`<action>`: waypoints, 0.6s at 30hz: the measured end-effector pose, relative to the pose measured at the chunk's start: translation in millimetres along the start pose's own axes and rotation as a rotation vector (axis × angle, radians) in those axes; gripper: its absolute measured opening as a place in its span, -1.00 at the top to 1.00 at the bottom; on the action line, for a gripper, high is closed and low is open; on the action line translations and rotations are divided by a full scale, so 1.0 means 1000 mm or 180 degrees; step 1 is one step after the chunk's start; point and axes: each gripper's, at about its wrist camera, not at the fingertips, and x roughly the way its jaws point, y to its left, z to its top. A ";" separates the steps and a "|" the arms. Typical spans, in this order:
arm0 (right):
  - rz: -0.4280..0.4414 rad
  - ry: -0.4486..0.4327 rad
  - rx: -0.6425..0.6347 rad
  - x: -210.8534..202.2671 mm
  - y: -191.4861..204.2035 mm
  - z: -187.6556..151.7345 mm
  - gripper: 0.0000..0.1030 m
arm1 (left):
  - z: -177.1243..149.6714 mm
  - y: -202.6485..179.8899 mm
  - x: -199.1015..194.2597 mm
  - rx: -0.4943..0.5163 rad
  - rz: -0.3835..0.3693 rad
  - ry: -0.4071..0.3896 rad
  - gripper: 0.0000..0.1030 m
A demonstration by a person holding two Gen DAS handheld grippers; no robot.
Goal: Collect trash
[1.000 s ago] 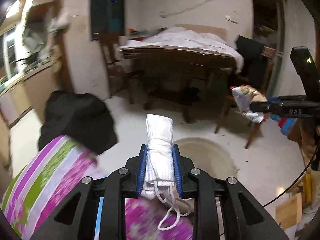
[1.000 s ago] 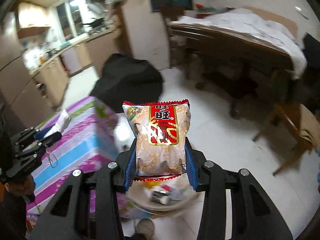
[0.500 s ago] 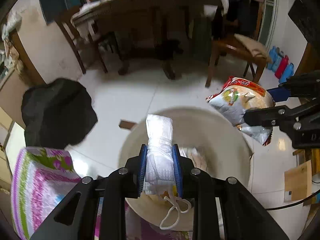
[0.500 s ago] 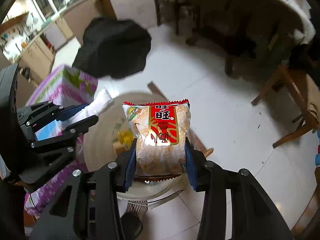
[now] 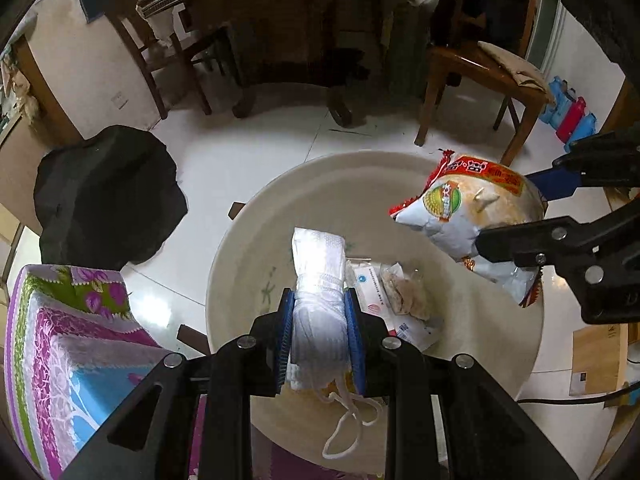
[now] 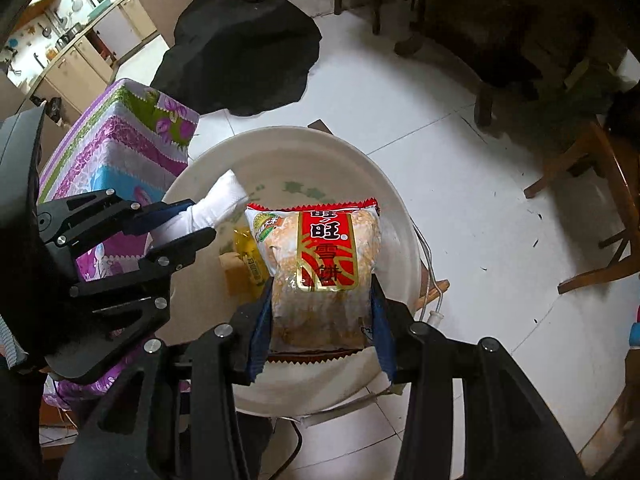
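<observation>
My left gripper (image 5: 320,322) is shut on a folded white face mask (image 5: 318,276), its ear loops hanging below. It holds the mask over a large cream basin (image 5: 248,248) on the floor. My right gripper (image 6: 320,312) is shut on a red and white snack bag (image 6: 320,256), also above the basin (image 6: 384,192). The snack bag (image 5: 460,208) shows at the right of the left wrist view, and the mask (image 6: 212,208) at the left of the right wrist view. Wrappers (image 5: 392,292) and a yellow packet (image 6: 248,256) lie in the basin.
A table with a purple, green and blue striped cloth (image 5: 60,352) stands left of the basin. A black bag (image 5: 104,196) lies on the white tile floor behind it. Wooden chairs (image 5: 480,72) and a dark table (image 5: 300,20) stand farther back. Cardboard (image 5: 596,356) lies at the right.
Both grippers have tilted down and moved over the basin, which now fills the middle of both views. Both still hold their items.
</observation>
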 end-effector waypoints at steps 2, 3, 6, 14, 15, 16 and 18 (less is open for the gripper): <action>-0.0022 -0.0041 -0.0011 0.001 0.000 0.001 0.14 | 0.000 0.001 0.001 -0.0015 0.0029 0.0011 0.48; -0.0028 -0.0047 -0.0012 0.001 0.000 0.002 0.11 | -0.001 0.003 0.001 -0.0021 0.0070 0.0005 0.46; -0.0026 -0.0074 -0.0017 0.000 0.002 0.003 0.00 | 0.002 0.002 -0.003 -0.0039 0.0145 -0.0019 0.20; -0.0040 -0.0088 -0.0047 -0.001 0.008 0.000 -0.06 | -0.001 0.004 -0.009 -0.0072 0.0173 -0.0071 0.14; -0.0047 -0.0086 -0.0050 0.000 0.008 0.000 -0.06 | -0.001 0.003 -0.010 -0.0071 0.0169 -0.0078 0.14; -0.0044 -0.0081 -0.0045 0.000 0.008 -0.001 -0.06 | -0.002 0.003 -0.011 -0.0069 0.0170 -0.0084 0.14; -0.0034 -0.0072 -0.0020 0.001 0.007 -0.003 -0.06 | -0.003 0.001 -0.013 -0.0053 0.0204 -0.0101 0.14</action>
